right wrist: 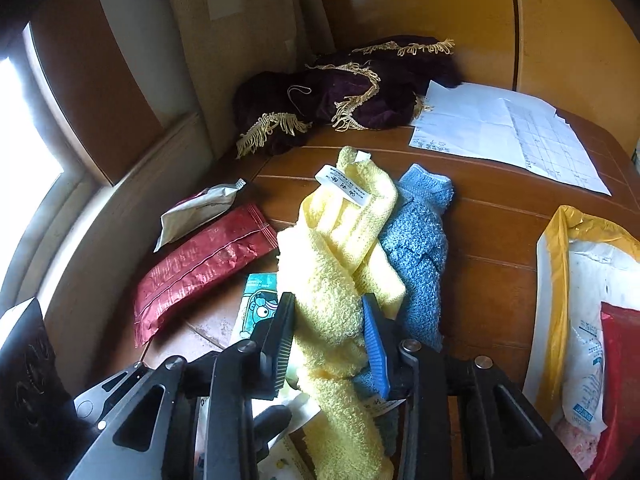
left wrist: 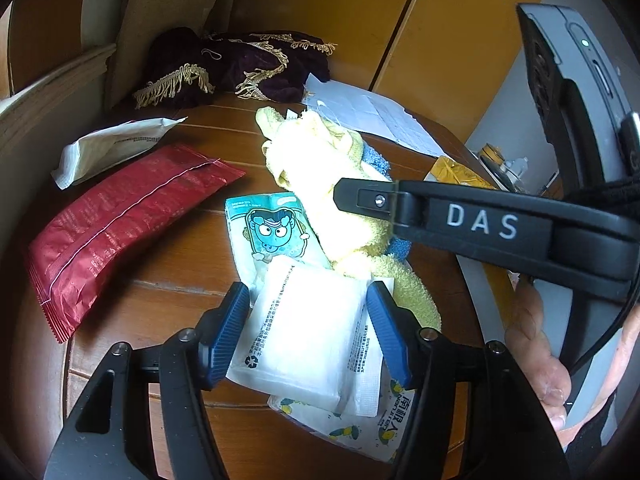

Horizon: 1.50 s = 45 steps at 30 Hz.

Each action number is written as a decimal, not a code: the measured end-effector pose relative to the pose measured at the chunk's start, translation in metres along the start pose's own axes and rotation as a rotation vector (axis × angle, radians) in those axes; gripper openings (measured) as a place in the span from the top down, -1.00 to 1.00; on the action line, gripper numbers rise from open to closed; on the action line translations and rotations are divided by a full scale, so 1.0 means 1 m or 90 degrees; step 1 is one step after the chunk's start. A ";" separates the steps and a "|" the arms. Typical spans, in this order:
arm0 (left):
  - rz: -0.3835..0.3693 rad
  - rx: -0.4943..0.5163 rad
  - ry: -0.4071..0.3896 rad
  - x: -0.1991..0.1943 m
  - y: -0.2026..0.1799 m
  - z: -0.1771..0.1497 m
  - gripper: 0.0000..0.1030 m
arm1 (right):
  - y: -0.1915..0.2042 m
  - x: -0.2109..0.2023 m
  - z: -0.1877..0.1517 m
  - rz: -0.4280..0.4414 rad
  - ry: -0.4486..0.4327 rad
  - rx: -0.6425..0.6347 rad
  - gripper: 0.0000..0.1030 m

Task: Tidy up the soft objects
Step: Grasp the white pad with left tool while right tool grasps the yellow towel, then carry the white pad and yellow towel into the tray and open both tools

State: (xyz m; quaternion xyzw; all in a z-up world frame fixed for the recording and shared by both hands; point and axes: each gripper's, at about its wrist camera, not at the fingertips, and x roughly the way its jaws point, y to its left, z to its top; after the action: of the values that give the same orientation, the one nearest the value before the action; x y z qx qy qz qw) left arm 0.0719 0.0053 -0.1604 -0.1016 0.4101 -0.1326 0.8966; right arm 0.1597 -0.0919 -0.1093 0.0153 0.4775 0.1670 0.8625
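Blue-padded fingers frame your left wrist view: your left tongs [left wrist: 308, 322] are parted around a white tissue pack [left wrist: 310, 332], a pad at each side edge, though you cannot tell whether they press it. That pack lies on top of a cartoon-printed pack [left wrist: 272, 232] and another pack with small lemon prints [left wrist: 360, 432], all on the brown wooden counter [left wrist: 160, 280]. Just beyond is a yellow towel [left wrist: 320, 168], bunched over a blue towel [left wrist: 380, 160]. To the left lie a red foil pouch [left wrist: 120, 232] and, behind it, a white pouch [left wrist: 112, 148]. At the back of the counter sits a dark purple fringed cloth [left wrist: 240, 64] with a sheet of paper [left wrist: 368, 116] beside it. Your right hand [left wrist: 548, 348] and its black tool, marked DAS, cross the right side of the picture. In your right wrist view, your right tongs [right wrist: 328, 332] are closed partway on the yellow towel [right wrist: 332, 264], which runs lengthwise between the two pads and touches both. The blue towel [right wrist: 416, 248] lies against the yellow one on its right. The red foil pouch [right wrist: 200, 268] and white pouch [right wrist: 196, 212] lie to the left, the cartoon pack [right wrist: 260, 304] peeks out beside the left pad, and a yellow-edged mailer bag [right wrist: 560, 280] rests at the right edge.
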 end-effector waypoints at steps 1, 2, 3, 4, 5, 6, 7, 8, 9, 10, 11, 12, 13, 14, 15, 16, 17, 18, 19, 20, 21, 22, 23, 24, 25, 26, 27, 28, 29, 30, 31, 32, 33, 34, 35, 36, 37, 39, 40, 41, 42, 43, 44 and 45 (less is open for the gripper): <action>-0.001 -0.001 0.000 0.000 0.000 0.000 -0.17 | -0.001 -0.006 -0.002 0.004 -0.008 0.005 0.37; -0.004 -0.002 0.001 0.000 0.001 0.000 -0.17 | -0.002 -0.012 -0.004 0.012 -0.019 0.011 0.37; -0.010 -0.004 0.003 0.000 0.001 0.000 -0.17 | -0.004 -0.020 -0.006 0.024 -0.032 0.017 0.37; -0.019 -0.006 0.004 0.000 0.001 0.000 -0.18 | -0.007 -0.028 -0.009 0.035 -0.046 0.025 0.37; -0.027 -0.007 0.005 0.000 0.001 0.000 -0.18 | -0.011 -0.037 -0.012 0.046 -0.061 0.033 0.37; -0.032 -0.007 0.005 -0.001 0.000 -0.001 -0.17 | -0.015 -0.046 -0.016 0.054 -0.073 0.042 0.37; -0.034 -0.003 0.004 -0.001 -0.001 -0.001 -0.18 | -0.019 -0.052 -0.018 0.062 -0.082 0.051 0.38; -0.032 0.005 0.004 -0.001 -0.003 -0.002 -0.17 | -0.023 -0.059 -0.022 0.070 -0.091 0.061 0.38; -0.028 0.013 0.004 -0.001 -0.006 -0.003 -0.18 | -0.027 -0.065 -0.025 0.077 -0.098 0.069 0.38; -0.022 0.019 0.000 -0.001 -0.008 -0.003 -0.17 | -0.031 -0.069 -0.029 0.083 -0.104 0.076 0.38; -0.019 0.023 -0.003 -0.002 -0.009 -0.004 -0.16 | -0.035 -0.074 -0.033 0.090 -0.110 0.082 0.38; -0.019 0.026 -0.002 -0.002 -0.009 -0.004 -0.15 | -0.036 -0.078 -0.035 0.097 -0.116 0.086 0.38; -0.018 0.027 -0.003 -0.001 -0.009 -0.004 -0.14 | -0.038 -0.082 -0.036 0.102 -0.123 0.089 0.38; -0.018 0.028 -0.004 -0.002 -0.010 -0.004 -0.11 | -0.039 -0.084 -0.037 0.108 -0.128 0.090 0.38; -0.018 0.029 -0.005 -0.002 -0.010 -0.004 -0.09 | -0.041 -0.085 -0.038 0.112 -0.132 0.090 0.38; -0.017 0.032 -0.007 -0.002 -0.011 -0.004 -0.05 | -0.043 -0.085 -0.039 0.114 -0.134 0.091 0.38; -0.014 0.035 -0.008 -0.003 -0.011 -0.004 -0.03 | -0.044 -0.083 -0.039 0.114 -0.133 0.093 0.38; -0.013 0.037 -0.008 -0.003 -0.011 -0.005 -0.03 | -0.045 -0.081 -0.039 0.112 -0.133 0.095 0.38; -0.013 0.038 -0.008 -0.002 -0.012 -0.005 -0.02 | -0.045 -0.079 -0.040 0.109 -0.133 0.098 0.38; -0.013 0.039 -0.006 -0.002 -0.012 -0.005 -0.02 | -0.047 -0.077 -0.041 0.109 -0.132 0.101 0.38; -0.015 0.038 -0.003 -0.002 -0.012 -0.005 -0.02 | -0.047 -0.076 -0.041 0.107 -0.134 0.103 0.38; -0.019 0.036 0.000 -0.002 -0.011 -0.004 -0.02 | -0.048 -0.076 -0.042 0.103 -0.137 0.102 0.38; -0.025 0.031 0.004 -0.002 -0.010 -0.004 -0.02 | -0.048 -0.075 -0.042 0.095 -0.141 0.099 0.38; -0.032 0.024 0.006 -0.002 -0.008 -0.003 -0.02 | -0.048 -0.073 -0.042 0.088 -0.142 0.097 0.38; -0.038 0.016 0.007 -0.003 -0.006 -0.003 -0.02 | -0.048 -0.072 -0.043 0.086 -0.140 0.099 0.38; -0.043 0.010 0.009 -0.003 -0.005 -0.002 -0.02 | -0.049 -0.071 -0.043 0.089 -0.137 0.101 0.38; -0.047 0.003 0.009 -0.004 -0.003 -0.002 -0.02 | -0.048 -0.070 -0.043 0.090 -0.135 0.100 0.38; -0.050 -0.002 0.009 -0.004 -0.002 -0.002 0.01 | -0.047 -0.070 -0.043 0.088 -0.135 0.098 0.38; -0.055 -0.007 0.009 -0.005 -0.001 -0.001 0.02 | -0.047 -0.070 -0.043 0.085 -0.136 0.096 0.38; -0.060 -0.012 0.009 -0.005 0.000 -0.001 0.02 | -0.046 -0.069 -0.043 0.083 -0.136 0.093 0.38; -0.066 -0.017 0.008 -0.006 0.001 -0.001 0.03 | -0.046 -0.070 -0.043 0.082 -0.136 0.091 0.38; -0.071 -0.022 0.005 -0.007 0.002 -0.001 0.03 | -0.045 -0.070 -0.043 0.083 -0.136 0.089 0.38; -0.075 -0.026 0.001 -0.008 0.003 0.000 0.03 | -0.044 -0.069 -0.043 0.083 -0.135 0.088 0.38; -0.079 -0.029 -0.002 -0.009 0.003 0.000 0.03 | -0.044 -0.069 -0.043 0.083 -0.133 0.087 0.38; -0.082 -0.031 -0.005 -0.010 0.004 0.001 0.03 | -0.045 -0.069 -0.043 0.083 -0.132 0.087 0.38; -0.086 -0.032 -0.006 -0.011 0.003 0.001 0.03 | -0.045 -0.069 -0.043 0.084 -0.132 0.087 0.37; -0.090 -0.032 -0.008 -0.012 0.003 0.001 0.03 | -0.045 -0.069 -0.043 0.085 -0.132 0.088 0.37; -0.090 -0.031 -0.011 -0.013 0.003 0.001 0.03 | -0.046 -0.069 -0.043 0.088 -0.133 0.090 0.37; -0.090 -0.032 -0.011 -0.012 0.003 0.001 0.03 | -0.046 -0.069 -0.043 0.091 -0.133 0.091 0.37; -0.090 -0.034 -0.009 -0.012 0.003 0.001 0.03 | -0.047 -0.070 -0.044 0.094 -0.135 0.091 0.37; -0.090 -0.036 -0.009 -0.012 0.004 0.001 0.03 | -0.047 -0.071 -0.044 0.097 -0.138 0.092 0.37; -0.088 -0.037 -0.011 -0.012 0.004 0.001 0.03 | -0.047 -0.072 -0.045 0.101 -0.140 0.092 0.37; -0.088 -0.038 -0.012 -0.012 0.004 0.001 0.03 | -0.047 -0.073 -0.045 0.104 -0.142 0.092 0.37; -0.090 -0.041 -0.014 -0.013 0.005 0.001 0.03 | -0.048 -0.075 -0.046 0.108 -0.143 0.094 0.37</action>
State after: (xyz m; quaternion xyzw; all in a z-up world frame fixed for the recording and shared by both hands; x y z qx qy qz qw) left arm 0.0657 0.0144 -0.1518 -0.1604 0.3961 -0.1812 0.8857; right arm 0.0984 -0.1658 -0.0819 0.1375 0.3858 0.2009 0.8899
